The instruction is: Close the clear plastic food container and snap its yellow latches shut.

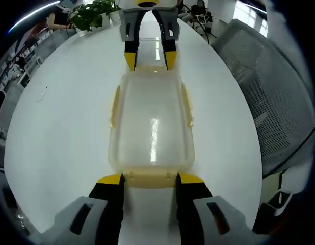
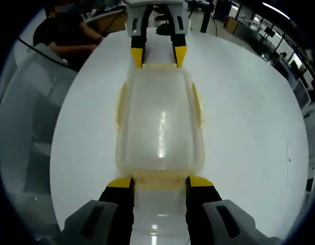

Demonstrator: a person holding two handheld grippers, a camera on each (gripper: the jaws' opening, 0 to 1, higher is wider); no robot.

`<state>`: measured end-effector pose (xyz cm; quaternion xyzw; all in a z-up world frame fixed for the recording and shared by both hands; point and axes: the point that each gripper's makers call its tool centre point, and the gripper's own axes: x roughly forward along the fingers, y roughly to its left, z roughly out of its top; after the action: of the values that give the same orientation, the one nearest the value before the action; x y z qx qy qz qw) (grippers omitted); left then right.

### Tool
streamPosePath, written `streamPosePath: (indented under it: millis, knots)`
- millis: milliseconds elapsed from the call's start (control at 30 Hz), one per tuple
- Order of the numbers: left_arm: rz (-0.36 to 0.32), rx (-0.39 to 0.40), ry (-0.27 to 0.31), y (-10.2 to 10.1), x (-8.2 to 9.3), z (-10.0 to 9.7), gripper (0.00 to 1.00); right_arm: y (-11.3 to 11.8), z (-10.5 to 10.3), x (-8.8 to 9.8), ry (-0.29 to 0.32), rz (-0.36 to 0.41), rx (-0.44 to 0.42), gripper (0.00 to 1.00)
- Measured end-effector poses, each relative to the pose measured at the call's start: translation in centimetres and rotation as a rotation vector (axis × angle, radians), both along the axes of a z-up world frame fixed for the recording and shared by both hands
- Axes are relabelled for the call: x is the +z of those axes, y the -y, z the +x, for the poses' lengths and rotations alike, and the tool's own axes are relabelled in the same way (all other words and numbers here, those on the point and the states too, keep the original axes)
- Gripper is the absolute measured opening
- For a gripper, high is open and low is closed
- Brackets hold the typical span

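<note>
A clear plastic food container [image 1: 151,122] lies lengthwise on a round white counter [image 1: 60,127], with its lid on top and pale yellow latches along its edges. In the left gripper view, the left claw [image 1: 150,179] rises from the bottom, its black jaws tipped in yellow and spread apart, one tip at each side of the yellow end latch [image 1: 150,179] on the near short end of the container. The tips sit at the latch's outer corners; whether they press on it cannot be told. At the far short end, the right claw [image 1: 150,58] faces back, also spread, its yellow tips just at the container's edge. A side latch [image 1: 114,104] runs along the left long edge and another [image 1: 187,104] along the right; whether they are snapped down cannot be told. A grey mesh chair [image 1: 269,97] stands beside the counter on the right, and a green potted plant [image 1: 94,14] sits at the far rim. In the right gripper view, the same container [image 2: 158,120] is seen from its other end, with the right claw [image 2: 160,182] open around the near latch and the left claw [image 2: 158,55] open at the far end. A seated person [image 2: 66,33] in dark clothing is beyond the counter at upper left.
</note>
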<state>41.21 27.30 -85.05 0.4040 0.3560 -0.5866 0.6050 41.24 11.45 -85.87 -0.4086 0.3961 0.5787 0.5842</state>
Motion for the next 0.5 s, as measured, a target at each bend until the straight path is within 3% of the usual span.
streamPosePath:
  millis: [500]
  knots:
    - [0.028, 0.035, 0.004, -0.09, 0.50, -0.30, 0.38, 0.02, -0.37, 0.94, 0.003, 0.029, -0.009, 0.37]
